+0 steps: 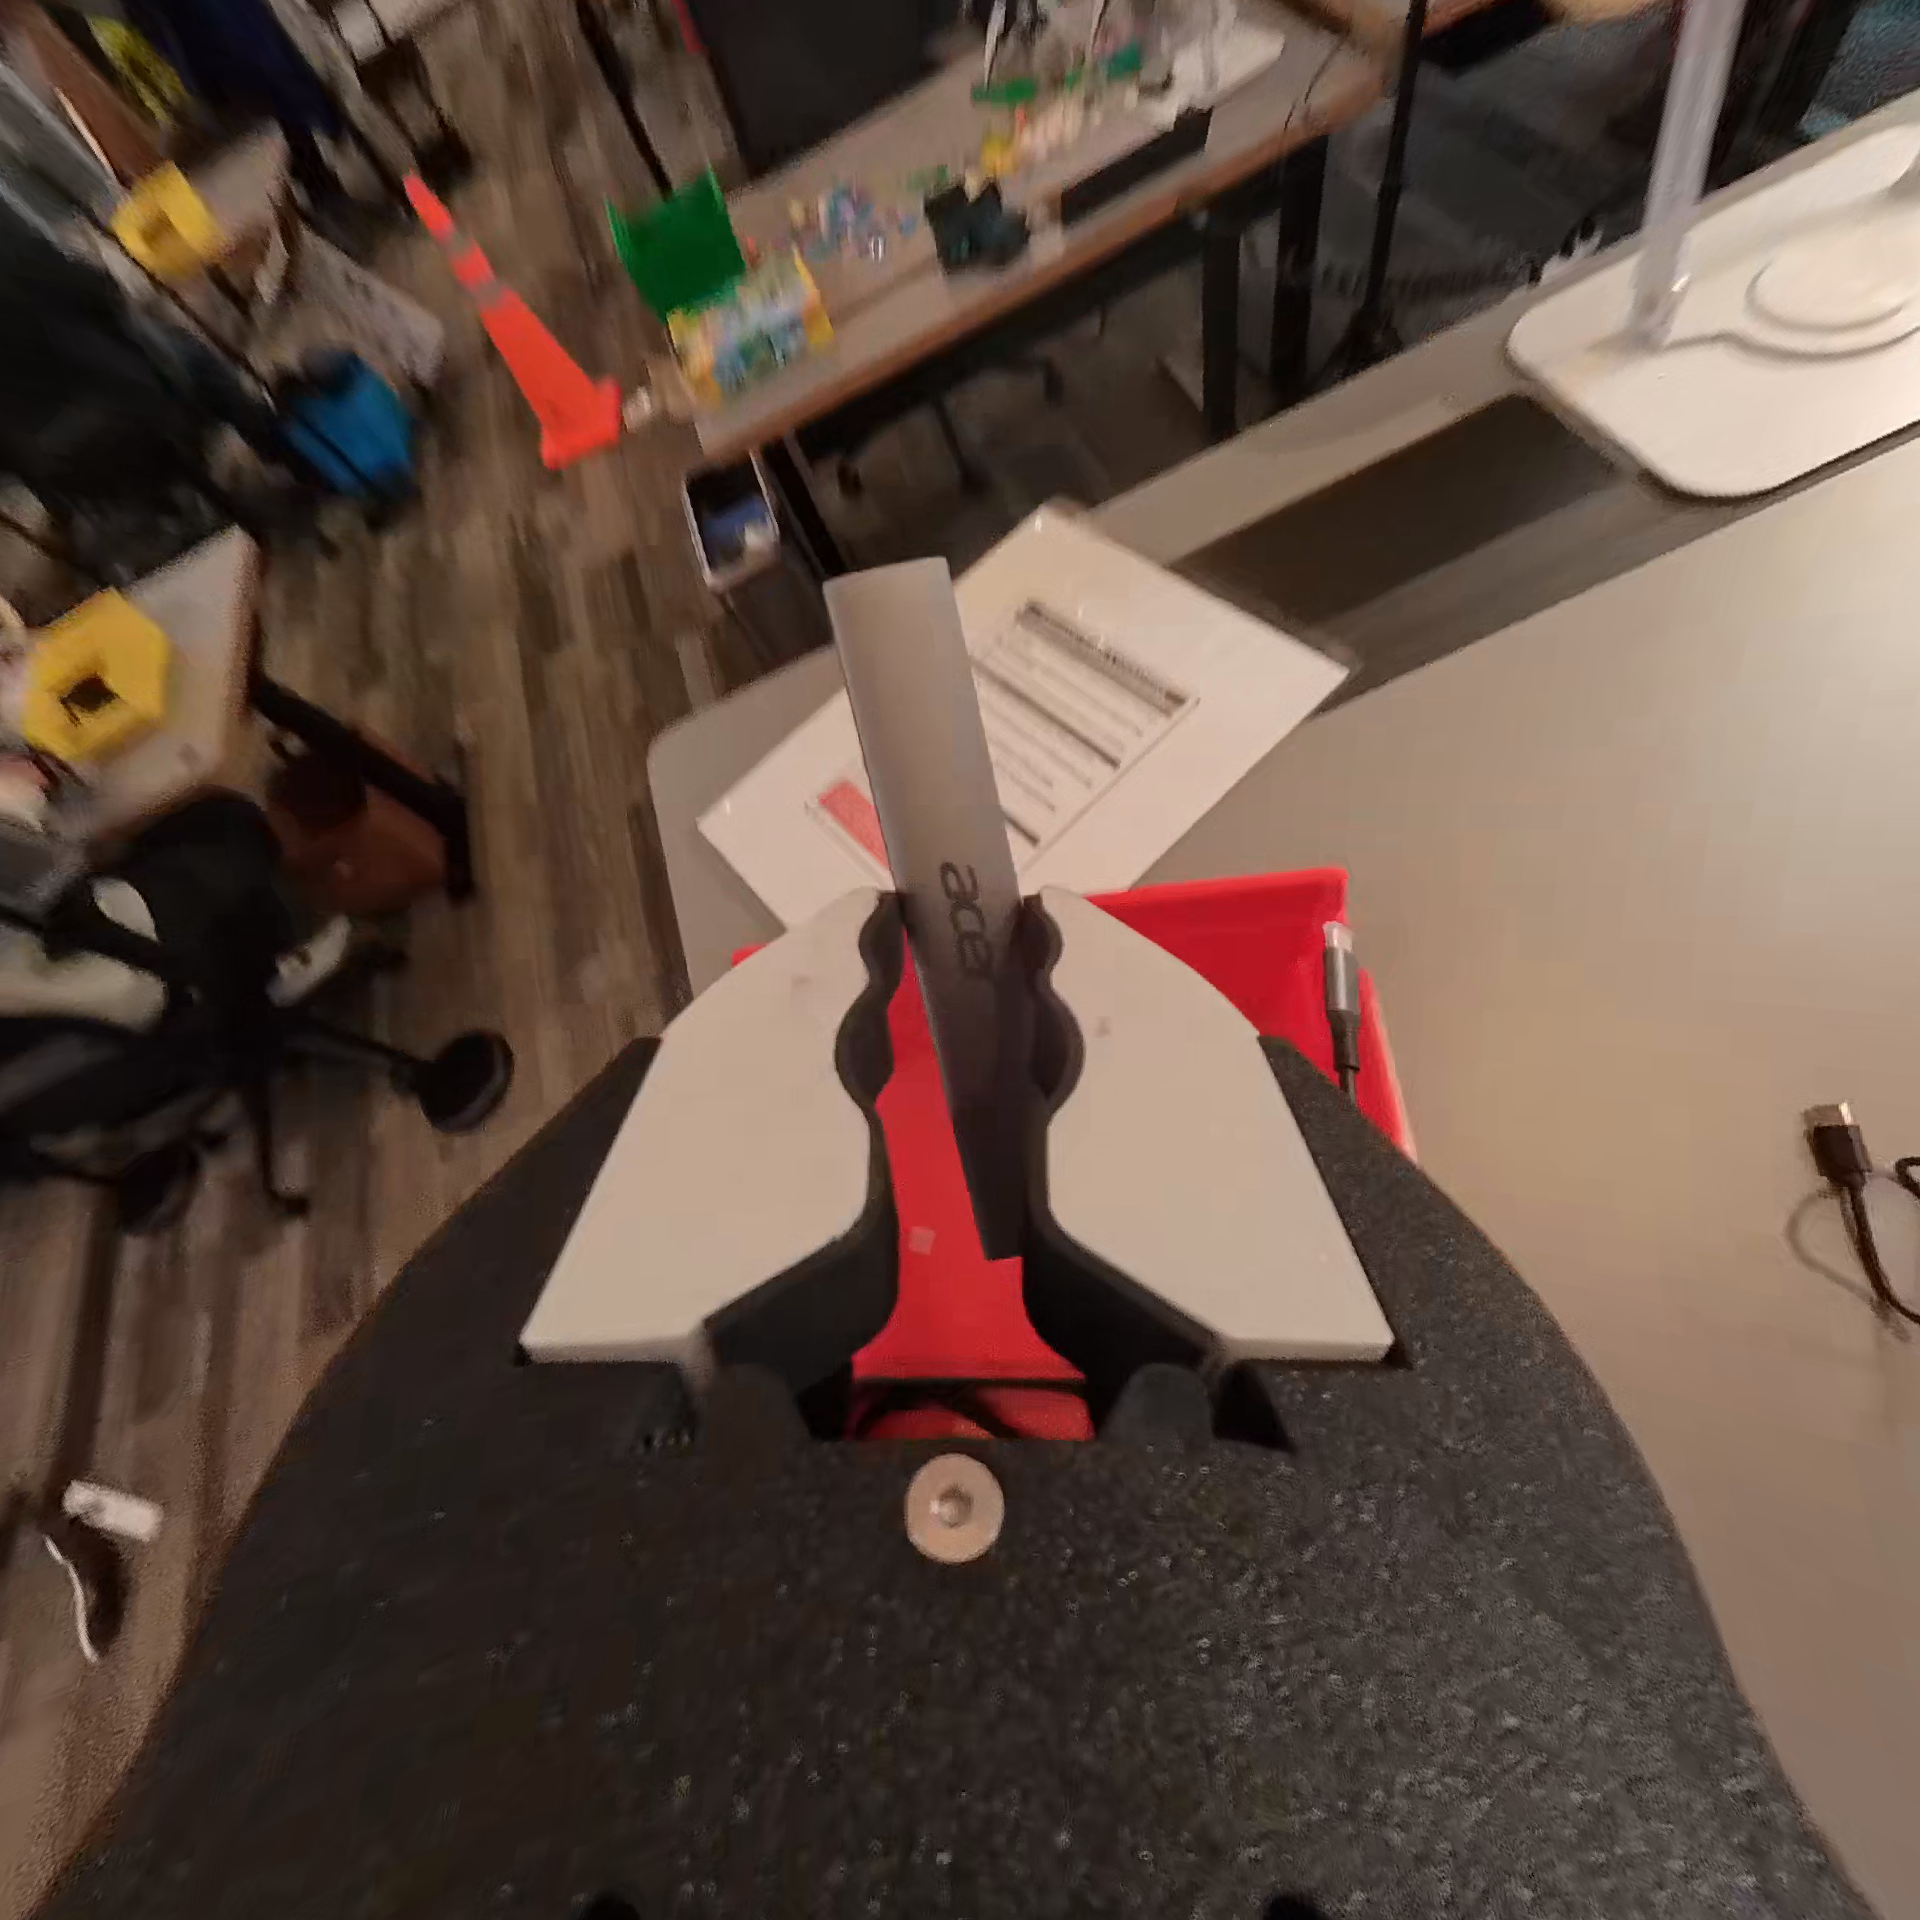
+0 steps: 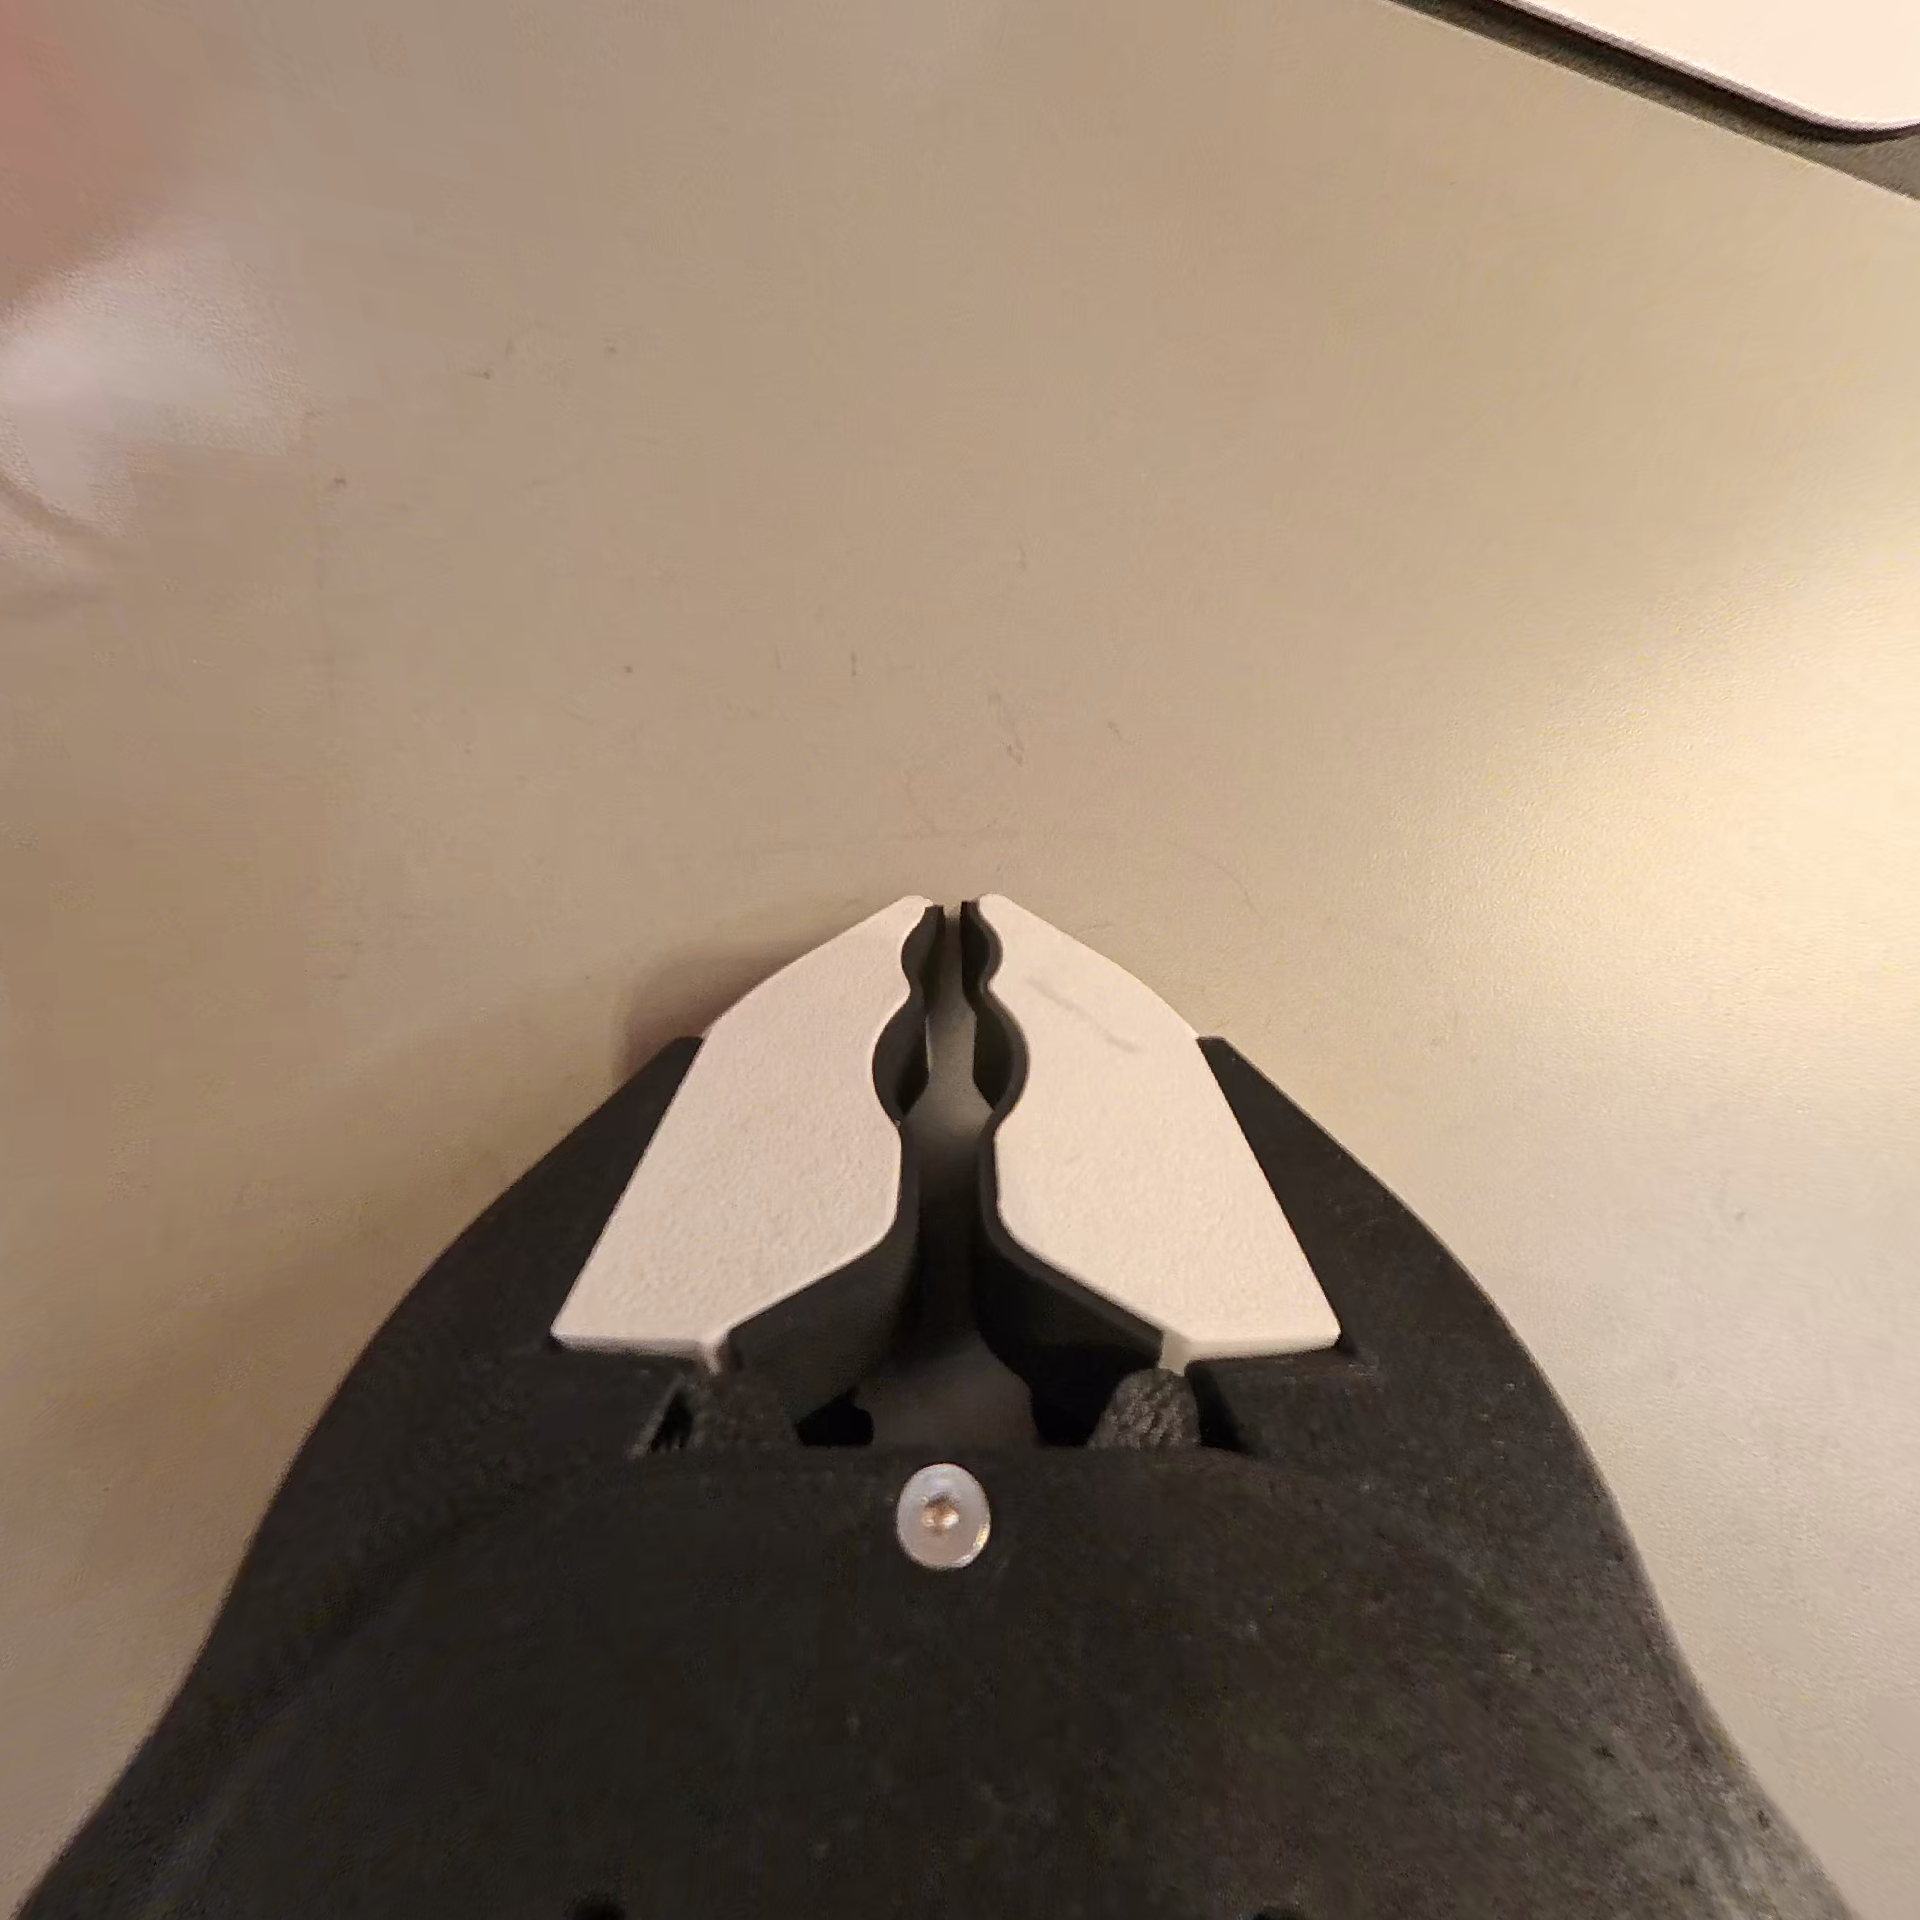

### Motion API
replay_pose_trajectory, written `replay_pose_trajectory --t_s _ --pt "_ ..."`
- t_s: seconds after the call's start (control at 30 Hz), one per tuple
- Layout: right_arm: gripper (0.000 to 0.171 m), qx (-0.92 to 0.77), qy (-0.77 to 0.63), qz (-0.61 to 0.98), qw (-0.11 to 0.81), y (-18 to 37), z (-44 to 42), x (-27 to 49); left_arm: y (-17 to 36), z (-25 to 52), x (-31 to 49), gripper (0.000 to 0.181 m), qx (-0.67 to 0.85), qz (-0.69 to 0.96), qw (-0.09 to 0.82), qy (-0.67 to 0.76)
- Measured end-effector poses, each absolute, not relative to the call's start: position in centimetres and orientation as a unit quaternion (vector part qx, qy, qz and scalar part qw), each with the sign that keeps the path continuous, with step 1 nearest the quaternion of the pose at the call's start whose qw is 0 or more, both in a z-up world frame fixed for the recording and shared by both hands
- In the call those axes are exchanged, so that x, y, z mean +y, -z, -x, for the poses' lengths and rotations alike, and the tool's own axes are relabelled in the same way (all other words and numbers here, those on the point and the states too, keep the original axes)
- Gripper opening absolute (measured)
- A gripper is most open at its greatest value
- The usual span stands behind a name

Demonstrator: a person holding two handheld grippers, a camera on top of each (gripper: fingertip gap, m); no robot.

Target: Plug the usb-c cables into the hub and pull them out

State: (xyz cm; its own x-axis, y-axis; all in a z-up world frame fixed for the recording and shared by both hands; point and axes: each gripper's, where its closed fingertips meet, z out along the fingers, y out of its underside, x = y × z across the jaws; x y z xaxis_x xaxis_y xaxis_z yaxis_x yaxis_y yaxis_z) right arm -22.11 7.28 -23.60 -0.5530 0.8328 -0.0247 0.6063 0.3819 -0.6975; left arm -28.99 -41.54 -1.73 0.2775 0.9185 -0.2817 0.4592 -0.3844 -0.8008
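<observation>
Hub lifted in the left gripper, cables not yet plugged.

The left gripper [image 1: 961, 914] is clamped on the hub [image 1: 914, 748], a slim, smooth grey metal bar held up above a red bin [image 1: 1226, 935]; the right gripper [image 2: 951, 909] hangs empty over the matte beige table [image 2: 935, 416], its jaws nearly together. A braided grey cable [image 1: 1340, 987] rests in the bin and a black one [image 1: 1844, 1153] lies on the table. Next, I judge, the right must grasp a plug and line it up with a port.
</observation>
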Motion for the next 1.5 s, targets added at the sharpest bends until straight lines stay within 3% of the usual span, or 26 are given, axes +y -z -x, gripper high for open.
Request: replay_pose_trajectory --t_s 0.03,0.17,0.3,0.47,0.67,0.9,1.0,1.1,1.27,1.37,1.5 --pt "0.003 -0.814 -0.337 0.442 0.168 23.6 22.1 7.3 0.2 28.7 -40.5 0.024 -0.442 0.74 0.314 -0.398" --pt "0.004 -0.815 -0.337 0.439 0.169 23.6 22.1 7.2 -4.0 26.7 -34.7 0.023 -0.351 0.742 0.383 -0.423" --pt "0.01 -0.822 -0.34 0.426 0.163 23.6 21.8 6.8 -4.0 24.6 -28.1 0.023 -0.289 0.756 0.446 -0.382" --pt "0.026 -0.829 -0.391 0.377 0.134 22.5 20.4 4.6 0.7 21.7 -19.1 0.023 -0.201 0.789 0.486 -0.318" --pt "0.036 -0.736 -0.589 0.333 0.013 14.8 16.6 -0.2 6.6 16.9 -9.7 0.023 -0.138 0.799 0.537 -0.234" --pt "0.048 -0.705 -0.652 0.275 -0.054 9.2 12.9 -2.6 11.9 12.9 -5.0 0.023 -0.093 0.838 0.492 -0.218" --pt "0.04 -0.728 -0.623 0.282 -0.052 10.0 12.5 -3.2 12.8 12.0 -4.4 0.023 -0.08 0.847 0.477 -0.22" --pt "0.014 -0.745 -0.602 0.284 -0.04 11.2 12.3 -3.6 13.4 11.7 -4.5 0.023 -0.08 0.855 0.46 -0.228" --pt "0.011 -0.714 -0.643 0.273 -0.043 10.8 11.8 -3.8 13.0 11.6 -5.1 0.022 -0.136 0.836 0.476 -0.236" --pt "0.01 -0.681 -0.683 0.265 -0.021 9.6 11.9 -3.0 10.7 11.1 -5.9 0.018 -0.226 0.774 0.546 -0.227" --pt "0.01 -0.625 -0.74 0.246 0.001 7.8 11.5 -1.8 8.8 8.0 -4.8 0.017 -0.317 0.669 0.669 -0.057"
